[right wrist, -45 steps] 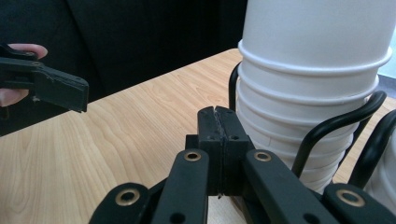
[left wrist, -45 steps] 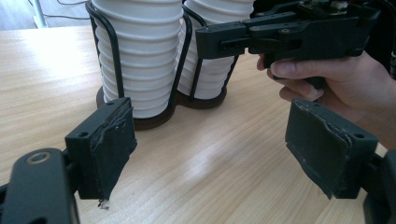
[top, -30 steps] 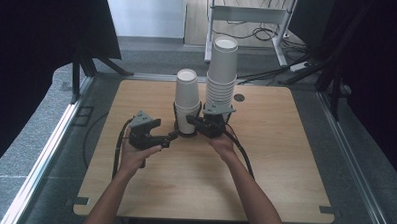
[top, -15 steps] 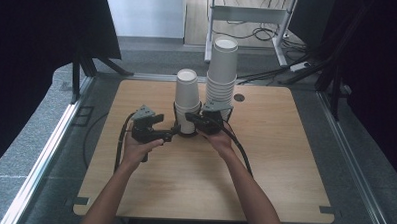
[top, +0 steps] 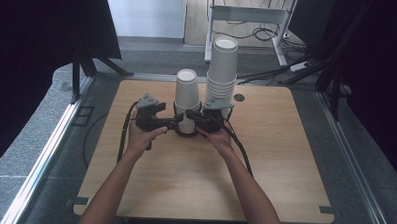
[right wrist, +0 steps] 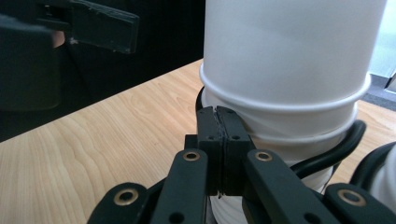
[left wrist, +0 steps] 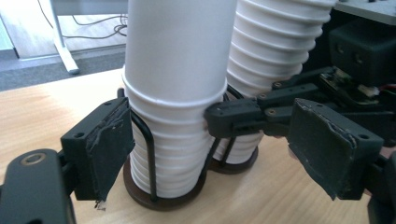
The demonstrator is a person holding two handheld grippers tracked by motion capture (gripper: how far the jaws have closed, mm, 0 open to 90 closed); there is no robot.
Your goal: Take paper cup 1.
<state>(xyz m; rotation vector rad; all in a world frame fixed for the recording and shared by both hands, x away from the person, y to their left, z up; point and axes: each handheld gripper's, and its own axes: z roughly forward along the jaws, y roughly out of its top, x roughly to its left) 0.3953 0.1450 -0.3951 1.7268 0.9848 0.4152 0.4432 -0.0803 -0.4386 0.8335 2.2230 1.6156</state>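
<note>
Left hand (top: 144,136): it comes in from the bottom left of the high view and holds the left tool over the wooden counter (top: 285,160).
Left tool (top: 172,122): it is just beside the short stack on that stack's left side. In the left gripper view its jaws stand apart, one near the left side of the stack and one far to the right; the pads do not press on anything, so it is partly wide and holds nothing.
Short stack of cups (top: 187,99): white paper cups, upside down, standing upright in a dark wire holder (left wrist: 152,154) with a round base, in the middle of the counter toward its far edge. It stands between the two tools.
Right tool (top: 190,114): its tip is at the lower part of the short stack, on the right side. In the right gripper view the two jaws are pressed together with nothing between them, and the closed tip lies against the cup wall below a rim.
Right hand (top: 218,135): it holds the right tool, close to the left hand.
Tall stack of cups (top: 222,73): it stands just beside the short stack, on the right, in its own holder.
</note>
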